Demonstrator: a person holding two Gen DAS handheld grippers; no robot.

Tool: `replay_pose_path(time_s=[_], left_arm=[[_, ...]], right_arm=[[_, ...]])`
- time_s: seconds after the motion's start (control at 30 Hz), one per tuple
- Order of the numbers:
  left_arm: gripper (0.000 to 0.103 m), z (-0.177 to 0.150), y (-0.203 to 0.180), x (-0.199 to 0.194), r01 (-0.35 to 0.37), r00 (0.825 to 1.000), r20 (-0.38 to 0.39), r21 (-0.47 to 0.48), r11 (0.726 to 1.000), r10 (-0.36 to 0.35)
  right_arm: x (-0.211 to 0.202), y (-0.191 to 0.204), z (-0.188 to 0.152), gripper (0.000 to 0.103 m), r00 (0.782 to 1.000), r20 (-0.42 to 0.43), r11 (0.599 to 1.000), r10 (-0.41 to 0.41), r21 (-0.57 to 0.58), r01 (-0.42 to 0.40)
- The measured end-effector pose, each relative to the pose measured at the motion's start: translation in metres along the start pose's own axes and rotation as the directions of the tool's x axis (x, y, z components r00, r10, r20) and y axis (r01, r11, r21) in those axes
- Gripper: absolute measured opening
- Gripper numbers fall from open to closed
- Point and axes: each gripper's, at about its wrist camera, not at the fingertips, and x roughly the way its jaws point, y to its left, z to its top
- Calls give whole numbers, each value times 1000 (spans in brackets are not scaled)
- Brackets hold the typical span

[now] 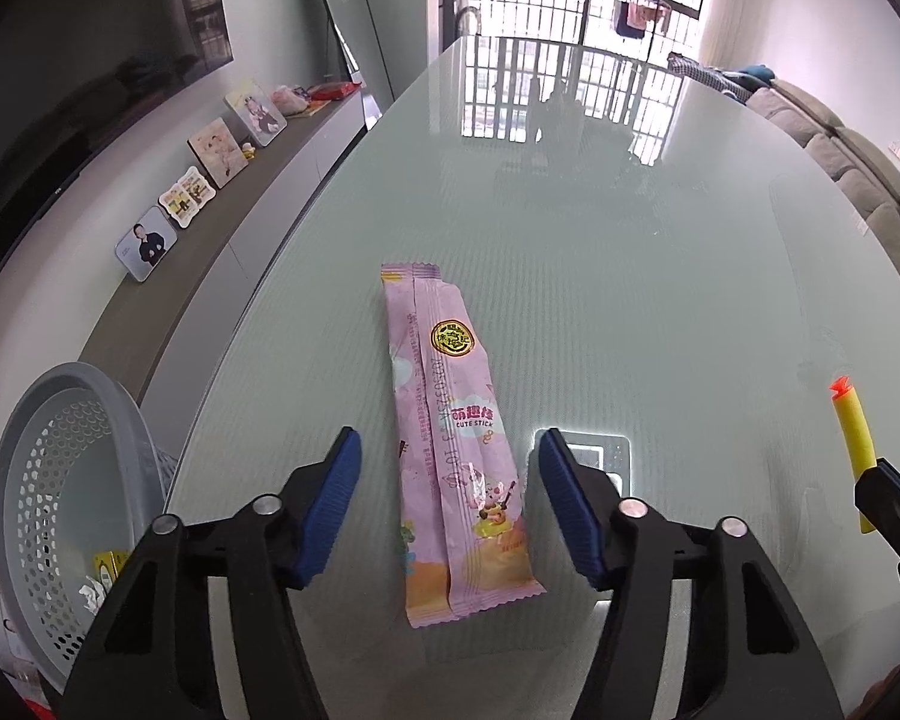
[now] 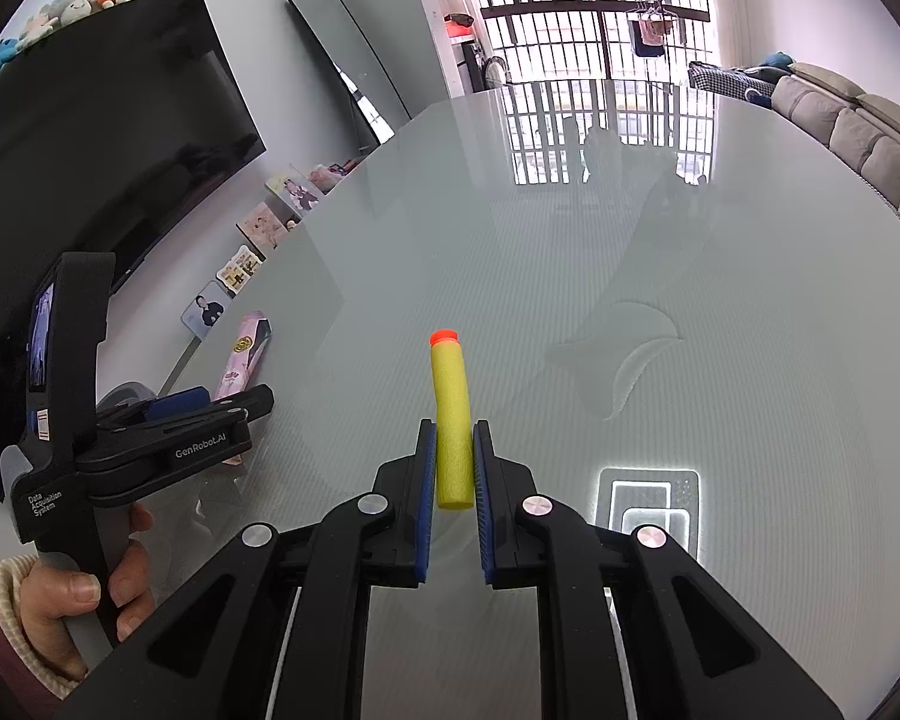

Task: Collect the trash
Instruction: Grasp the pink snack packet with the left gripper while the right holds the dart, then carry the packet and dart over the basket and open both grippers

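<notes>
A pink snack wrapper (image 1: 453, 450) lies flat on the glass table (image 1: 630, 252), lengthwise between the fingers of my left gripper (image 1: 444, 450), which is open around it and apart from it. The wrapper also shows in the right wrist view (image 2: 243, 357). My right gripper (image 2: 455, 438) is shut on a yellow foam dart (image 2: 452, 426) with an orange tip, held just above the table. The dart also shows at the right edge of the left wrist view (image 1: 853, 435). The left gripper appears in the right wrist view (image 2: 210, 408), held by a hand.
A grey perforated trash basket (image 1: 48, 480) stands off the table's left edge with a few scraps inside. A low cabinet with photo frames (image 1: 210, 180) runs along the left wall. A sofa (image 1: 870, 180) sits at the right. A ceiling light reflects in the glass (image 2: 648, 504).
</notes>
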Motion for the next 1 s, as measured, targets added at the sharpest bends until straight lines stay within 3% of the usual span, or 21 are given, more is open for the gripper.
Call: replay_pose_path(time_s=[0.03,0.07,0.2,0.4,0.57,0.8,1.0], left_arm=[[46,0,0,-1,8,1000,4,6,1000,-8],[35,-1,0,-3,16,1000,7,12,1000,-16],[27,-7,4,-11,33,999,13,31,999,-33],[26,-25,21,-40,36,998,54,31,999,-37],[26,-41,54,-77,-3,992,124,17,1000,1],[26,-70,117,-118,-78,981,172,-42,996,84],[26,-100,176,-137,-149,970,178,-102,984,165]], right_arm=[[0,0,0,12,1000,1,1000,1,-1,-1],[0,1,-1,12,1000,4,1000,2,-2,-2],[-1,5,-3,12,1000,10,1000,1,-13,-1],[-7,16,-7,12,999,34,999,-7,-40,9],[-15,44,-17,12,999,47,997,10,-72,-6],[-23,118,-35,12,993,68,982,95,-169,-82],[-17,196,-49,12,975,36,953,219,-224,-206]])
